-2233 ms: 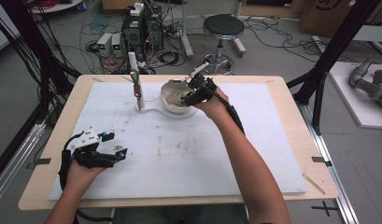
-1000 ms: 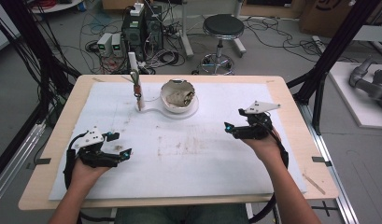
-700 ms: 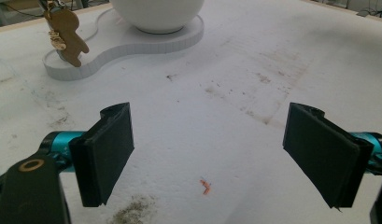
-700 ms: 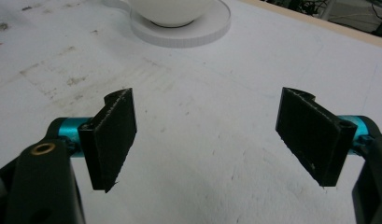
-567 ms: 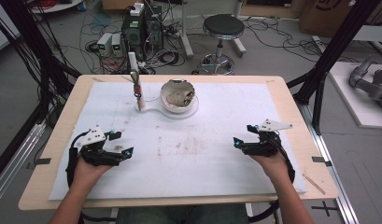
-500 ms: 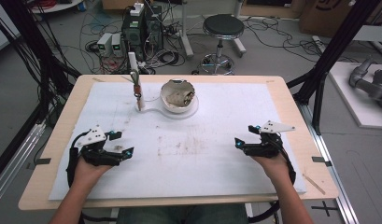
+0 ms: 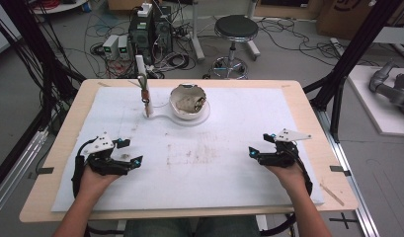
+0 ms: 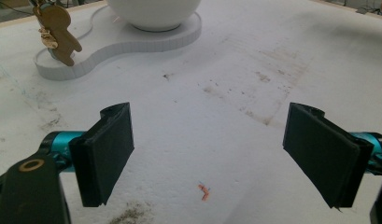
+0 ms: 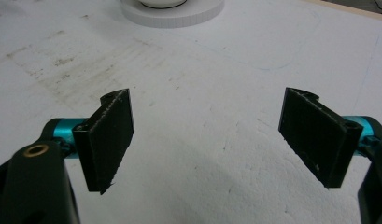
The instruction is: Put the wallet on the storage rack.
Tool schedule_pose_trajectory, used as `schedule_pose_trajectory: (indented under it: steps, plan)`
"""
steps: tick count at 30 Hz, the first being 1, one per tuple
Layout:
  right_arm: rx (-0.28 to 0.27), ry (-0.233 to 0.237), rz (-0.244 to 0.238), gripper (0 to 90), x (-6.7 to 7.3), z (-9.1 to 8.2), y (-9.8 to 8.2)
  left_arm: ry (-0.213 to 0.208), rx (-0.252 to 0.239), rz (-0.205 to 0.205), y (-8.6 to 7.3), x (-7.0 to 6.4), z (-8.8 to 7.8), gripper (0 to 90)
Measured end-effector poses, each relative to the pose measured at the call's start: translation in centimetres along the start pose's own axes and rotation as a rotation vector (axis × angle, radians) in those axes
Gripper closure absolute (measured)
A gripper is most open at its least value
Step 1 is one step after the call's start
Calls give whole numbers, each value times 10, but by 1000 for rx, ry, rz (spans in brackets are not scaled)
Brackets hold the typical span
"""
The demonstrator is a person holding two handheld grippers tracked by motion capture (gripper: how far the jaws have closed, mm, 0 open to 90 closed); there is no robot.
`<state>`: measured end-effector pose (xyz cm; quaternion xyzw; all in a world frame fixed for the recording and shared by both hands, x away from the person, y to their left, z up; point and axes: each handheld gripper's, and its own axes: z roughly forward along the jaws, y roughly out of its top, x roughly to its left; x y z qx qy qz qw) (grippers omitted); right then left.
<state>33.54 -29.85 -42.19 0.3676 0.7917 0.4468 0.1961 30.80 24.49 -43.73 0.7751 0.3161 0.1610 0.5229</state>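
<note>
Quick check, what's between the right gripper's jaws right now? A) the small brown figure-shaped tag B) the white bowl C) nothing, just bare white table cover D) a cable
C: in the right gripper view the two black jaws of the right gripper stand wide apart with bare stained white table cover between them; the white bowl sits far off on its white foam base.
</note>
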Motion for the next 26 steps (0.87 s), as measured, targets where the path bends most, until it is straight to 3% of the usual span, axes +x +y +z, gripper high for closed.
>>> schedule_pose_trajectory:
  steps: [26]
  plan:
    - [14,-1,2,184,-1,1,0,6,4,-7,-2,2,-1,162]
